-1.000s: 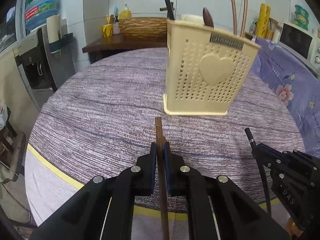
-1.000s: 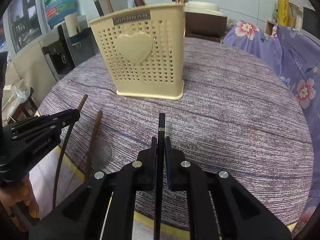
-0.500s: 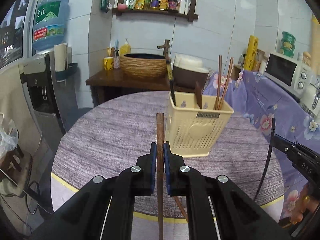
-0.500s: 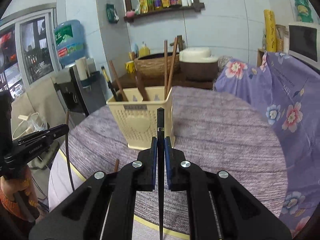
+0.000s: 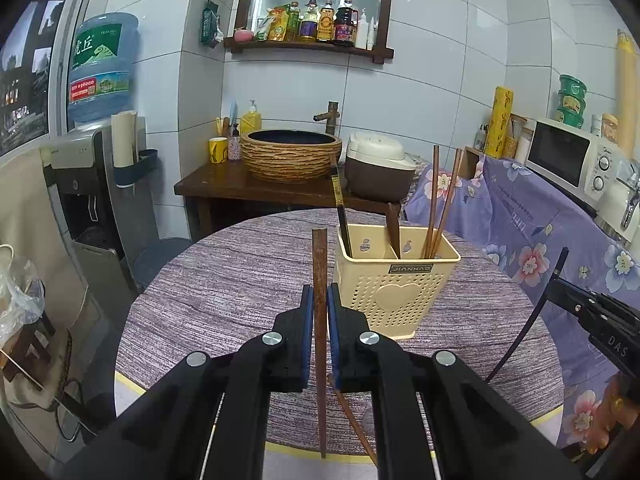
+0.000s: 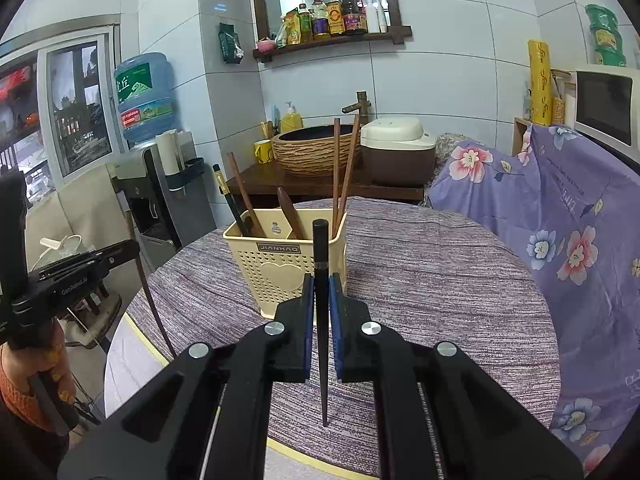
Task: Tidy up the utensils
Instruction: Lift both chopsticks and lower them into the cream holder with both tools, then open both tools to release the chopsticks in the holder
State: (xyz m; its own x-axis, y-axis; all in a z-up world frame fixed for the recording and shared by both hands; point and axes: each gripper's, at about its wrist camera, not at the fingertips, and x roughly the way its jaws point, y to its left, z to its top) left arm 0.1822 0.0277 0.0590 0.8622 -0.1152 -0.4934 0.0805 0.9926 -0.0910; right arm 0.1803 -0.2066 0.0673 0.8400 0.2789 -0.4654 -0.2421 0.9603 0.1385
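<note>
Only the left wrist view shows a loose brown chopstick (image 5: 352,412) lying near the round surface's (image 5: 224,280) near edge. The left gripper's (image 5: 319,312) fingers clamp a square wooden chopstick (image 5: 319,264); the right gripper's (image 6: 320,300) fingers clamp a slim black chopstick (image 6: 320,248). The perforated cream holder (image 6: 280,268) stands mid-surface.

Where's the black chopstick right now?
The black chopstick is clamped upright in the right gripper, above the table, just in front of the cream holder in the right wrist view.
</note>
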